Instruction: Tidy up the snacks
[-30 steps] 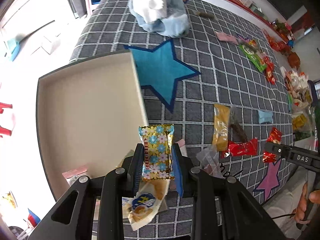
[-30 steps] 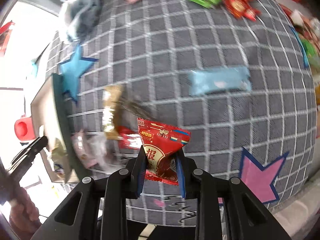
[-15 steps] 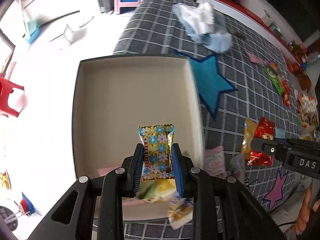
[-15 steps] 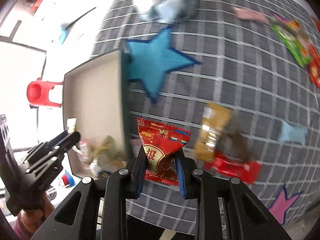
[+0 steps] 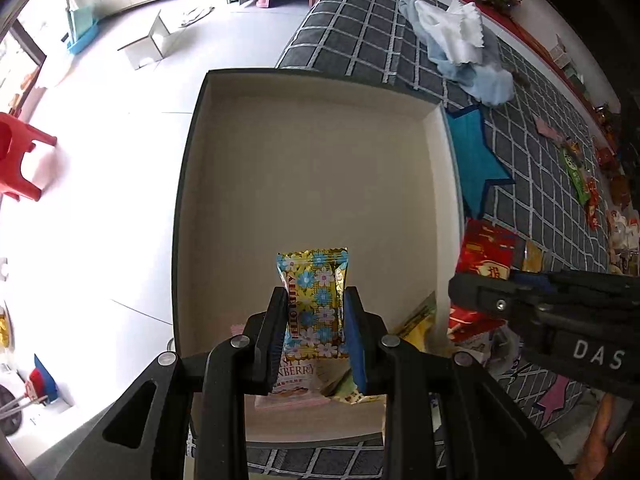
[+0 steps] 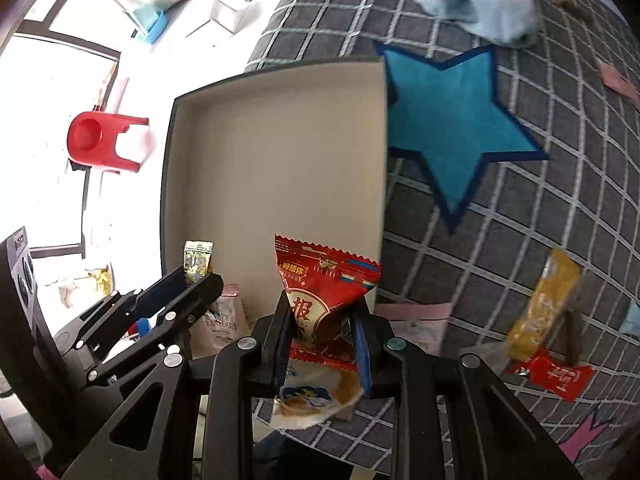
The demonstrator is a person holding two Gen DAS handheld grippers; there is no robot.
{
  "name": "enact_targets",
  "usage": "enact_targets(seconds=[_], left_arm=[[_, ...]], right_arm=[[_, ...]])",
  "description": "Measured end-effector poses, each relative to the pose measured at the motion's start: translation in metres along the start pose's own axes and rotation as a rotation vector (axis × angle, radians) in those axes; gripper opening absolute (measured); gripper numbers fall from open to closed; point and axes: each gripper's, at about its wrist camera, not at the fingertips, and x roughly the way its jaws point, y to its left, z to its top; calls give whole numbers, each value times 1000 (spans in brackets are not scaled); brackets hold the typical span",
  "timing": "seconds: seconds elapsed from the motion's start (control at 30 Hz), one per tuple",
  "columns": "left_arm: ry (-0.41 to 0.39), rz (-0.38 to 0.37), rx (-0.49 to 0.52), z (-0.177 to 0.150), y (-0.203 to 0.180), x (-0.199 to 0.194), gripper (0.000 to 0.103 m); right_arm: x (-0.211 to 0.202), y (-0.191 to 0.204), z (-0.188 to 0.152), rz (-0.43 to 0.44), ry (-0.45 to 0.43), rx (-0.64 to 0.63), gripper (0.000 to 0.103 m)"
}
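My left gripper [image 5: 316,328] is shut on a gold snack packet with blue and white flowers [image 5: 314,292] and hangs over the near end of a shallow beige box with a dark rim [image 5: 304,168]. Under it in the box lie a pink cranberry packet [image 5: 294,376] and a yellow-green packet [image 5: 416,320]. My right gripper [image 6: 322,340] is shut on a red snack packet with gold print [image 6: 324,280], above the box's [image 6: 272,152] near right corner. The left gripper [image 6: 188,292] shows at the left of the right wrist view. The right gripper [image 5: 560,312] crosses the right side of the left wrist view.
The box sits at the edge of a grey checked cover [image 6: 520,220] with a blue star [image 6: 448,120]. On the cover lie a gold bar [image 6: 544,308], a red packet [image 6: 556,376], a pink packet [image 6: 412,320] and crumpled cloths [image 5: 460,52]. A red stool [image 6: 104,140] stands on the white floor.
Both grippers have moved left over the cover to the box, each still holding its packet. The right one travelled further, from the scattered snacks to the box's near right corner.
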Motion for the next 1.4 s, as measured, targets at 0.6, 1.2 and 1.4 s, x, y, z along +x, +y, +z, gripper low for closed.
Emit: enact_targets(seconds=[0.6, 1.2, 1.4], left_arm=[[27, 73, 7, -7, -4, 19, 74], [57, 119, 22, -15, -13, 25, 82], [57, 115, 76, -17, -36, 23, 82]], right_arm=[[24, 5, -6, -34, 62, 26, 32], [9, -121, -41, -123, 57, 272, 92], [4, -197, -65, -168, 65, 461, 92]])
